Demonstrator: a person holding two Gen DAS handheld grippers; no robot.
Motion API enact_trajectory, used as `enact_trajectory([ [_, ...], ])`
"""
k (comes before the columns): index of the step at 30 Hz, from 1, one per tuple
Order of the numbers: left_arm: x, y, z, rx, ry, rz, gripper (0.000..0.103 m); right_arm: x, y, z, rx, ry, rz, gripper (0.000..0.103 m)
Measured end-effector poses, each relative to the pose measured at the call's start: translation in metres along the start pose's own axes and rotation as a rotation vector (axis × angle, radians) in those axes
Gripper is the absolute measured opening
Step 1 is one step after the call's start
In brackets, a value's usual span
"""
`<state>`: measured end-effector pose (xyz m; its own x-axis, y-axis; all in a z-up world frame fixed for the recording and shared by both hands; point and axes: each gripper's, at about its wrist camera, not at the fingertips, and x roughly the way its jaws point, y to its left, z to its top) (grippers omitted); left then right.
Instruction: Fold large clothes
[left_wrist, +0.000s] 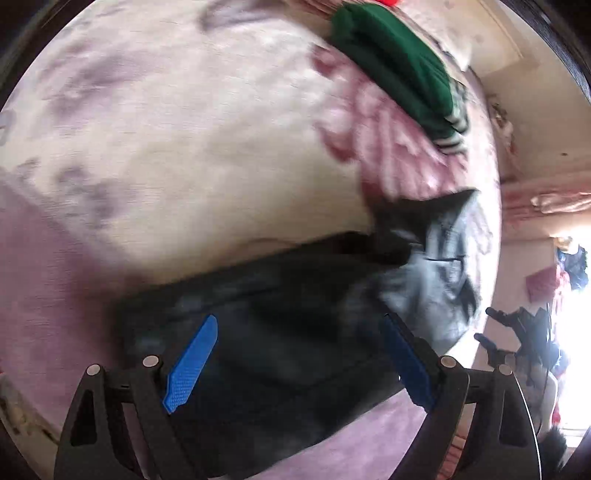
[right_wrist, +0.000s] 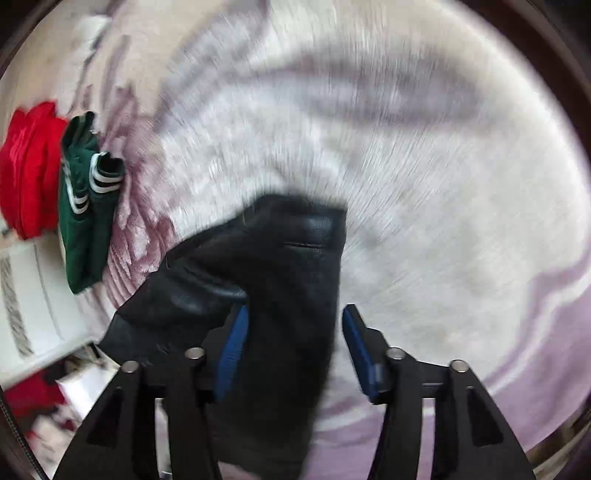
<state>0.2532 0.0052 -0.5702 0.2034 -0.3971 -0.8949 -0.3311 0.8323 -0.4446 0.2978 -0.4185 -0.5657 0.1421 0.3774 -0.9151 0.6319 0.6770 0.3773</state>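
Both tools look spread wide over the black garment (right_wrist: 280, 280), which lies part folded on the pale floral bedspread (left_wrist: 184, 155); neither visibly grips cloth. Slick, leather-like fabric could slip from a shallow pinch, undoing the fold. Left gripper (left_wrist: 295, 360) and right gripper (right_wrist: 293, 347) hover above it, contact unclear through blur

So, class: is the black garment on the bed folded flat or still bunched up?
Bunched. The black garment lies crumpled on the bedspread, one flap sticking up; edges uneven. Blur hides finer detail.
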Motion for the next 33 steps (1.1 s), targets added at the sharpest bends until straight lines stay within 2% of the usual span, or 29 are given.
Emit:
enact_trajectory([
  [2, 0.022, -0.019, 0.007, 0.014, 0.008, 0.014, 0.091, -0.020, -0.006, 0.003, -0.040, -0.007, 0.001, 0.064],
  [4, 0.047, -0.025, 0.024, 0.004, 0.002, 0.083, 0.091, -0.015, 0.001, -0.004, -0.079, 0.021, -0.018, 0.064],
  [6, 0.077, -0.016, 0.039, -0.013, 0.038, 0.148, 0.092, -0.017, 0.005, -0.006, -0.105, 0.041, -0.023, 0.064],
  [8, 0.091, -0.009, 0.045, -0.013, 0.048, 0.142, 0.095, -0.006, 0.021, -0.015, -0.144, 0.059, -0.011, 0.064],
  [11, 0.085, -0.015, 0.043, 0.056, 0.043, 0.162, 0.096, 0.008, 0.046, -0.027, -0.221, 0.068, -0.041, 0.064],
  [13, 0.071, -0.013, 0.041, 0.028, 0.044, 0.161, 0.094, 0.009, 0.047, -0.032, -0.240, 0.067, -0.056, 0.064],
  [15, 0.047, -0.016, 0.038, 0.009, 0.008, 0.154, 0.094, 0.007, 0.038, -0.034, -0.230, 0.060, -0.051, 0.064],
  [17, 0.013, -0.027, 0.029, 0.023, -0.063, 0.143, 0.094, 0.001, 0.024, -0.031, -0.207, 0.049, -0.040, 0.064],
  [20, -0.015, -0.048, 0.015, 0.052, -0.106, 0.065, 0.094, 0.008, 0.002, -0.021, -0.171, 0.031, -0.004, 0.064],
  [21, -0.014, -0.053, 0.010, 0.055, -0.091, 0.029, 0.088, 0.011, -0.005, -0.018, -0.166, 0.033, 0.015, 0.064],
  [22, -0.005, -0.059, 0.006, 0.057, -0.061, -0.007, 0.073, 0.016, -0.011, -0.015, -0.164, 0.040, 0.038, 0.064],
  [23, 0.006, -0.065, 0.004, 0.067, -0.032, -0.010, 0.066, 0.024, -0.016, -0.011, -0.164, 0.056, 0.063, 0.064],
  [25, 0.037, -0.079, -0.003, 0.097, 0.030, -0.006, 0.037, 0.040, -0.023, -0.006, -0.155, 0.096, 0.110, 0.064],
  [28, 0.071, -0.082, 0.000, 0.108, 0.077, 0.008, 0.029, 0.064, -0.025, 0.000, -0.148, 0.148, 0.192, 0.064],
  [31, 0.092, -0.072, 0.015, 0.061, 0.106, -0.021, 0.029, 0.080, -0.024, 0.007, -0.150, 0.169, 0.250, 0.064],
  [33, 0.101, -0.064, 0.020, 0.030, 0.128, -0.045, 0.029, 0.090, -0.021, 0.013, -0.154, 0.182, 0.282, 0.070],
])
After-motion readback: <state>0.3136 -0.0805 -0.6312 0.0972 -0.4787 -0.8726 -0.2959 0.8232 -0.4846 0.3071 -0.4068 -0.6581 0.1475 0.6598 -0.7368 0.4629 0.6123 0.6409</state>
